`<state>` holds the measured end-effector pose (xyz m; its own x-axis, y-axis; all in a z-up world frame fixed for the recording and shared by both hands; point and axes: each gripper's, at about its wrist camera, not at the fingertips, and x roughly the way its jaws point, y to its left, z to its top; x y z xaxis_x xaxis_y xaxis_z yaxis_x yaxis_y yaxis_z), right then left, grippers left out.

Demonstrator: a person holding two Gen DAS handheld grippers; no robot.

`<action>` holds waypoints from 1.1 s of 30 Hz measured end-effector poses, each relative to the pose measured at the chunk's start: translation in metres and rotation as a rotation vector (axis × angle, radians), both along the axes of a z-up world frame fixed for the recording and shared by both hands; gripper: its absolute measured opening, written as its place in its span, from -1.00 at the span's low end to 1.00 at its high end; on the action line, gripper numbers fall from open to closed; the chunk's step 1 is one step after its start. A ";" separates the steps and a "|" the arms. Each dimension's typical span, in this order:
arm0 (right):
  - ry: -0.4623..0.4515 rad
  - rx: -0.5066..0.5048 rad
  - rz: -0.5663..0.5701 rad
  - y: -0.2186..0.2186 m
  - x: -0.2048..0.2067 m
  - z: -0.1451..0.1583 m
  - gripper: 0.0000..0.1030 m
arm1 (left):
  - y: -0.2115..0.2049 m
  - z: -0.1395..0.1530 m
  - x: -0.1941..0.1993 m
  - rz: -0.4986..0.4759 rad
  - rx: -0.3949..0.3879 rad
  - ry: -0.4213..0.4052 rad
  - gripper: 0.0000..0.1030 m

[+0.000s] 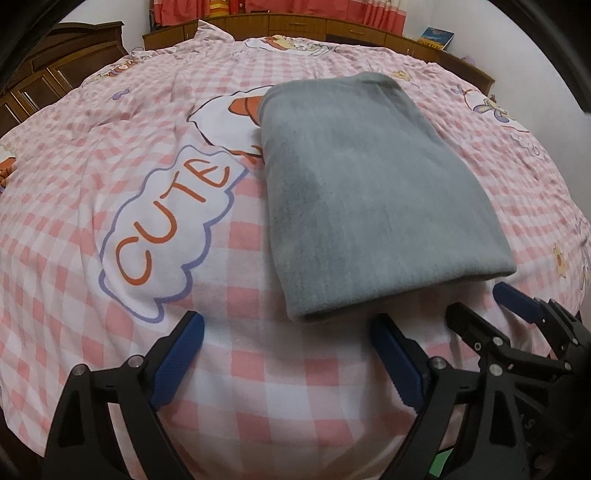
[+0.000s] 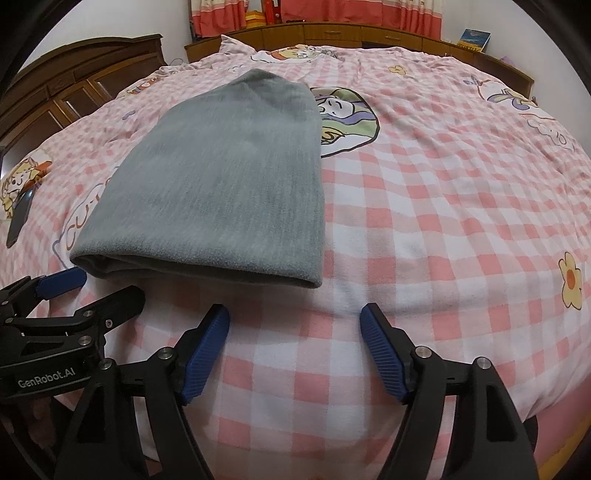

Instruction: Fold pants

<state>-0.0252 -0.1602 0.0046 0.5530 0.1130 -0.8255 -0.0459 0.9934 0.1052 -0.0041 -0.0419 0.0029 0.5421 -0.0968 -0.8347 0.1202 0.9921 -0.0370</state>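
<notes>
On the far left of the right wrist view, a dark wooden wardrobe stands against the wall, and a dark flat object, too blurred to identify, lies on the left part of the bed. Over the bed is spread a pink-and-white checked bedsheet printed with cartoon figures and a white cloud patch reading "CUTE". Low in the left wrist view, the left gripper hovers just above the sheet with its blue-padded fingers spread wide, nothing between them. Just beyond it, toward the middle of the bed, lie the grey pants, folded into a compact rectangle with the rounded fold edge facing the grippers and the far end pointing toward the headboard side. The pants lie flat on the sheet, partly covering the "CUTE" patch on their left side and touching neither gripper. To the right of the left gripper sits the right gripper, also near the fold edge but apart from it; its fingers are parted with only bare sheet showing between them. Right of the pants in that view is a round cartoon print, and further right a yellow flower print. Along the back runs a wooden headboard shelf under red curtains, with a small book propped at its right end.
</notes>
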 end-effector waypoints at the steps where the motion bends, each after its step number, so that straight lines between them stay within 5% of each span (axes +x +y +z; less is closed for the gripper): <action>1: 0.000 0.001 0.000 0.000 0.000 0.000 0.46 | 0.000 0.000 0.000 0.000 0.000 0.001 0.83; 33: 0.008 -0.003 -0.009 0.000 0.002 -0.001 0.47 | 0.003 -0.002 0.001 -0.002 -0.015 0.007 0.82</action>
